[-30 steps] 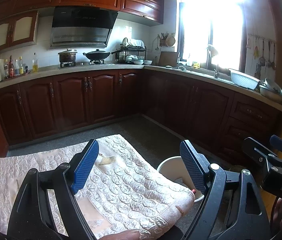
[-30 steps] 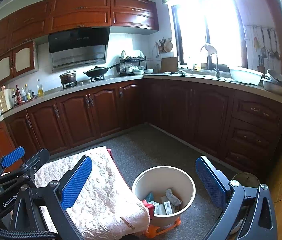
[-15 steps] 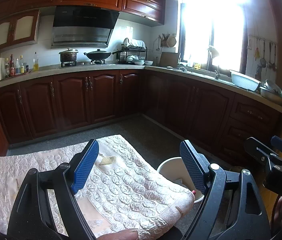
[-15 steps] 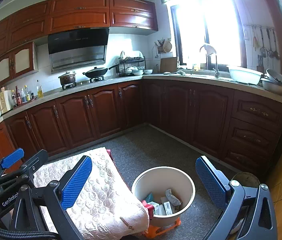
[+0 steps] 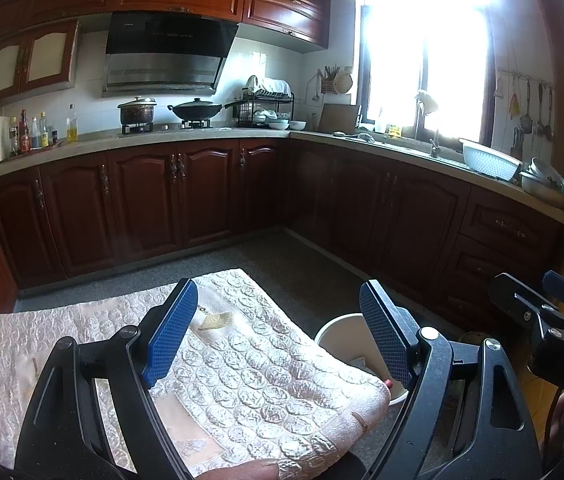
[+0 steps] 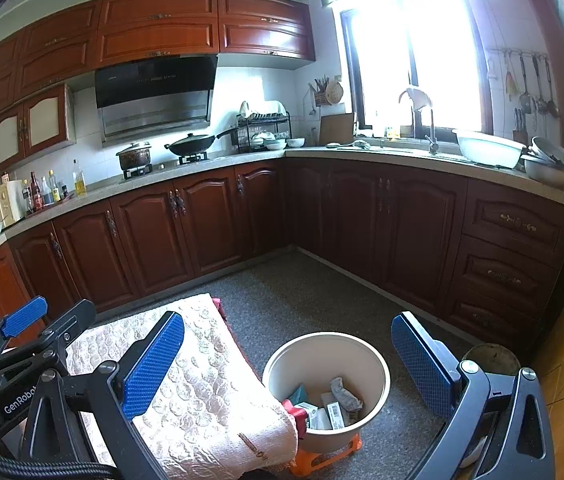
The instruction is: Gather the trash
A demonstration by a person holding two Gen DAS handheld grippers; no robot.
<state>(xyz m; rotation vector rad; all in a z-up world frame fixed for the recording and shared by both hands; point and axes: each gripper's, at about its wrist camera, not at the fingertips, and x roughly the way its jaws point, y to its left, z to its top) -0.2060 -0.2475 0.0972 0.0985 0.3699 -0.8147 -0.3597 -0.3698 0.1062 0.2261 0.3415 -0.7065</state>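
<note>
Cream bin (image 6: 366, 364) holding crumpled wrappers (image 6: 332, 402), left tongs (image 5: 277, 334) and right tongs (image 6: 290, 370) spread wide, empty

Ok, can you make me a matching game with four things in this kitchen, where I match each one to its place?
Things:
1. black wok
2. cream trash bucket
3. small paper scrap
4. white basin

Places:
A. on the quilted table cover
B. on the stove under the hood
C. on the floor beside the table
D. on the counter by the window

Pairs: 1-B, 2-C, 3-A, 4-D
</note>
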